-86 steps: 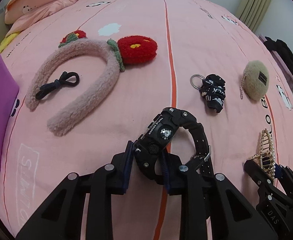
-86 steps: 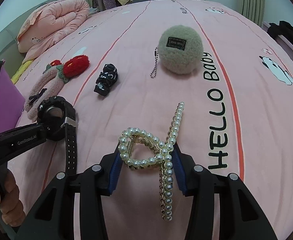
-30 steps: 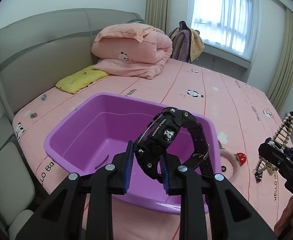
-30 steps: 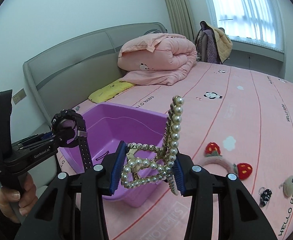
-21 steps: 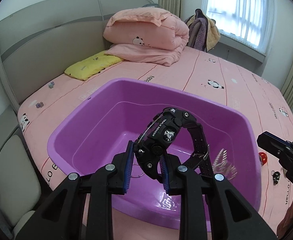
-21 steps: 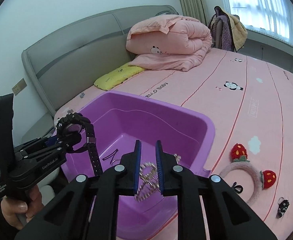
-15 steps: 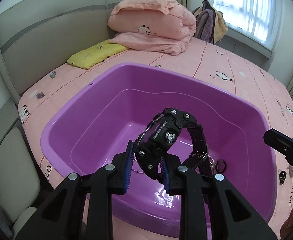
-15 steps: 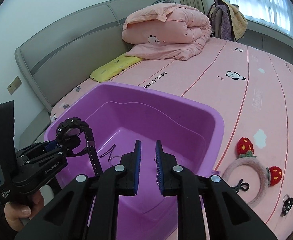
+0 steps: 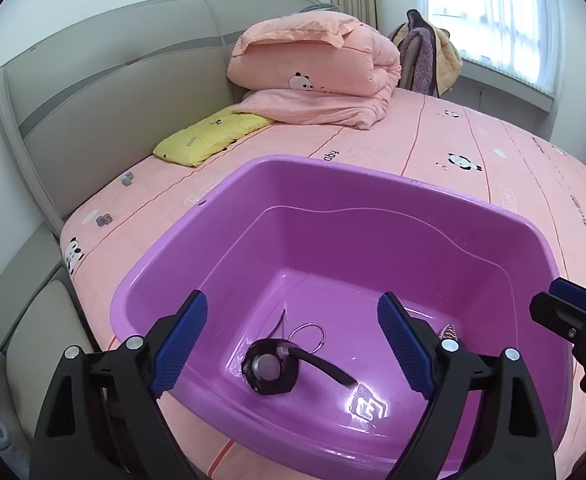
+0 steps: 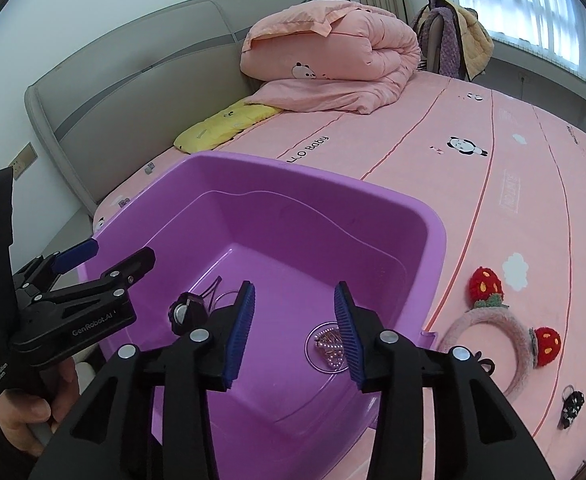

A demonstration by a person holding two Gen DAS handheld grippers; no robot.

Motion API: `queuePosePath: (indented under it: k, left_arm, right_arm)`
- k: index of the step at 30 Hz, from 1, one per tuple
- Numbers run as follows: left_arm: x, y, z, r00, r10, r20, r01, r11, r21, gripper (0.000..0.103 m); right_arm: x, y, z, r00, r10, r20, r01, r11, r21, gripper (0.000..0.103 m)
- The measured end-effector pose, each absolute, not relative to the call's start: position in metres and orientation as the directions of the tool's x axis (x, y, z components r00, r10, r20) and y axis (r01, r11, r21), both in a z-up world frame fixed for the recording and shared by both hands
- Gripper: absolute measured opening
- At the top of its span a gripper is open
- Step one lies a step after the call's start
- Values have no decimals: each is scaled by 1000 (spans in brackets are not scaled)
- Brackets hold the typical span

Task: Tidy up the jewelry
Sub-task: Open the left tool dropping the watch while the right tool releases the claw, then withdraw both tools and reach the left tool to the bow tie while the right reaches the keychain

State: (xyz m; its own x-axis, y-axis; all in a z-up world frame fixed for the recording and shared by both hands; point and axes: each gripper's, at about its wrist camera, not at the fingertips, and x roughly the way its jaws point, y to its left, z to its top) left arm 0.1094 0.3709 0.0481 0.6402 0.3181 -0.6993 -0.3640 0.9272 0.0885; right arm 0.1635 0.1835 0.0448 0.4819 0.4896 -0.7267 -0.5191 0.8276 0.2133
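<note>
While both grippers tilt steeply down over the near edge of the purple tub [image 9: 373, 192], neither has anything between its pads. In the left wrist view the left gripper [image 9: 291, 344] fills the foreground from seven to five o'clock, its blue-padded fingers [image 9: 179, 340] spread wide after just opening, with bare tub floor showing through the gap. Directly past that gap, on the tub's bottom, lies the black watch [image 9: 271, 366], its round face tipped upward and one strap trailing toward four o'clock. A thin wire ring [image 9: 309, 334] and a dark hairpin [image 9: 279, 320] lie just beyond the watch.

From the right wrist view, the right gripper [image 10: 295, 334] stands moderately parted, its jaws having just opened a little, and nothing is pinched. Beyond its right finger, at about five o'clock on the tub floor, the pearl hair claw [image 10: 329, 346] rests over a moulded ring. At nine o'clock in this view the left gripper appears side-on, gripped from below by a hand [image 10: 33, 420], its jaws splayed above the tub's near-left corner.

Farther out on the pink bedsheet [image 10: 473, 168], at three to four o'clock, lie a fuzzy pink headband [image 10: 505, 344] with red strawberry tufts and a small black keyring charm [image 10: 571, 402]. Toward twelve o'clock sit a yellow pillow [image 9: 209, 138] and a folded pink quilt [image 9: 317, 64] against the grey headboard [image 9: 113, 80].
</note>
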Motion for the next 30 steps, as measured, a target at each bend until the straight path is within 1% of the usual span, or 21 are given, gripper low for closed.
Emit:
queuePosePath:
  k: [5, 6, 7, 9, 14, 16, 30]
  left_arm:
    - [105, 371, 50, 630, 327, -704, -377, 922, 91, 88]
    - [104, 370, 50, 629, 331, -704, -378, 921, 95, 89]
    - [103, 370, 50, 628, 333, -704, -380, 920, 97, 90]
    - [98, 371, 51, 626, 335, -705, -383, 919, 96, 91]
    - [87, 373, 54, 620, 340, -707, -397, 913, 91, 94]
    - [84, 373, 55, 619, 341, -707, -399, 912, 91, 95]
    - [61, 366, 67, 618, 339, -710, -400, 912, 87, 96]
  right_arm:
    - [160, 184, 45, 485, 480, -731, -524, 829, 197, 43]
    - [159, 184, 46, 486, 479, -731, -523, 829, 195, 46]
    - [158, 183, 47, 490, 478, -729, -523, 830, 194, 53]
    - [156, 182, 50, 496, 480, -724, -522, 831, 193, 61]
    - [148, 184, 56, 508, 471, -721, -535, 829, 164, 62]
    - [146, 183, 57, 506, 474, -721, -537, 827, 166, 65]
    - [123, 160, 61, 494, 488, -720, -526, 827, 199, 67]
